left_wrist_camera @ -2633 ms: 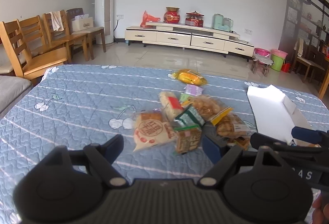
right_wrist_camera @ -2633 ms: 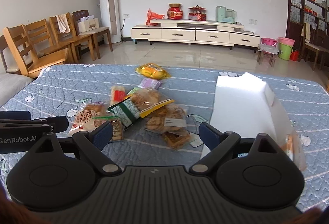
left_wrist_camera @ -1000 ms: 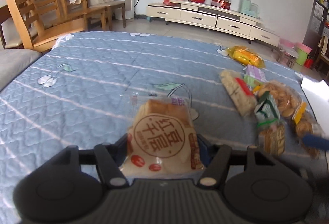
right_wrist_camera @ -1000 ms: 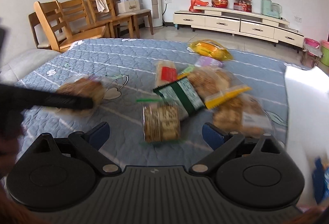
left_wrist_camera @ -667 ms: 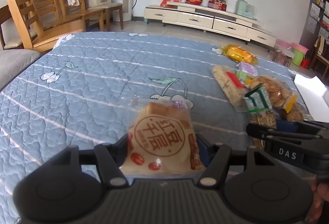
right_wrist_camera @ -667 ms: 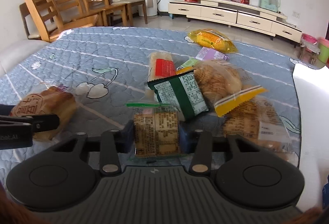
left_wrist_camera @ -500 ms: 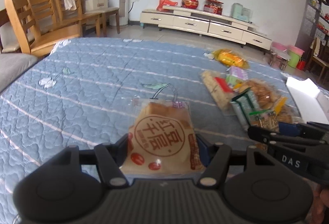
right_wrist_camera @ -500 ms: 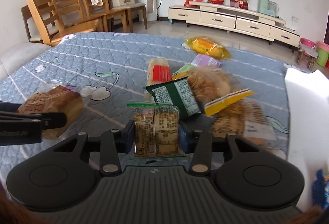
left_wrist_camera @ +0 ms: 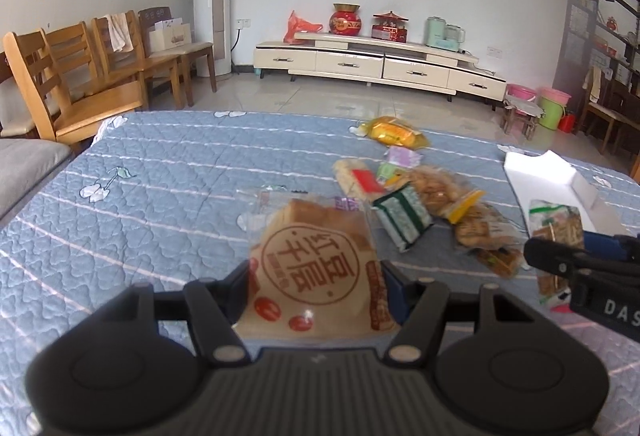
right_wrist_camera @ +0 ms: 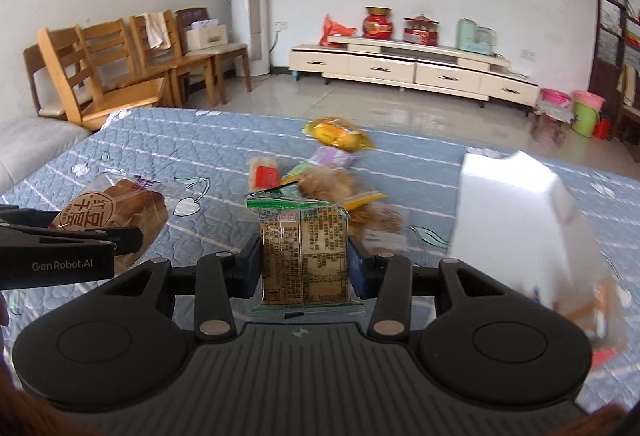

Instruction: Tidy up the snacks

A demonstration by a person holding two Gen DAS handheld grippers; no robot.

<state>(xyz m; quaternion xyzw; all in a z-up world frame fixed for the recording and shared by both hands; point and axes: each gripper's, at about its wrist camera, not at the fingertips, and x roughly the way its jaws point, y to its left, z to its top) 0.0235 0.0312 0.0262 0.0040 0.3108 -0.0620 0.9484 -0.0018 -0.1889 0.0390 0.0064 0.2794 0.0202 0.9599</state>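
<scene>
Left gripper (left_wrist_camera: 316,276): fingers clamped on the bread packet (left_wrist_camera: 316,260), which is held clear above the near left part of the bed (left_wrist_camera: 160,172). The packet's long axis runs along the fingers, its sealed clear end pointing away toward the far edge and its printed face turned up.

Centre: the loose snack pile (left_wrist_camera: 424,204) lies on the quilt toward the right half of the bed, with a yellow packet (left_wrist_camera: 394,132) apart near the far edge.

Right gripper (right_wrist_camera: 305,256): fingers closed on the cracker packet (right_wrist_camera: 304,252), held upright, long axis along the fingers, green seal farthest out.

White box (right_wrist_camera: 516,216): at the right edge of the bed, opening not clearly shown.

Judgement: the step is carrying both packets to the box. Recommend steady grip pressure, since the contents crush easily, and lowering each packet lengthwise before release.
</scene>
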